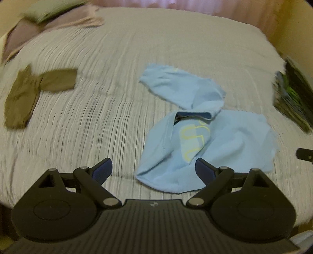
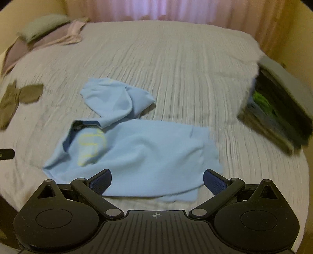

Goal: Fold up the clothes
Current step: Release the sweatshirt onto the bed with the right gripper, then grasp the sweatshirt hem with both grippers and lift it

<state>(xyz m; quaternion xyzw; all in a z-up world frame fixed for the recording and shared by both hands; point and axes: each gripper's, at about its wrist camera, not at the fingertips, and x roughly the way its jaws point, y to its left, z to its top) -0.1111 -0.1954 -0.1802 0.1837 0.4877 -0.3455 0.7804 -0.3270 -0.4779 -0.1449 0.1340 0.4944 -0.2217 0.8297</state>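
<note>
Both views are pretty smeared with motion blur, so fine detail is a bit of a wash. The left hand-held gripper [image 1: 154, 168] has its blue-padded fingers [image 1: 102, 170] spread wide apart with nothing between them, hanging over the near edge of the bed [image 1: 137, 48]. The light blue shirt [image 1: 195, 132] is right ahead of it and a little to its right, crumpled, with a yellow print [image 1: 192, 140] showing and the dark inside of the collar facing up. Its near hem sits just past the right finger.

The right hand-held gripper [image 2: 157, 180] is likewise wide open and holding nothing. From here the shirt [image 2: 146, 152] lies dead ahead, its near edge running just beyond both fingertips; can't tell whether the pads actually touch the cloth.

Off to the far left of both grippers there's an olive garment [image 1: 29, 95], lying loose, well apart from the shirt. Further back on that side is a heap of mauve and green bedding [image 2: 43, 33]. To the right, at the bed's edge, sits a stack of dark folded clothes [image 2: 277, 109] with some bright green in it. Pink curtains [image 2: 176, 9] hang behind the bed.
</note>
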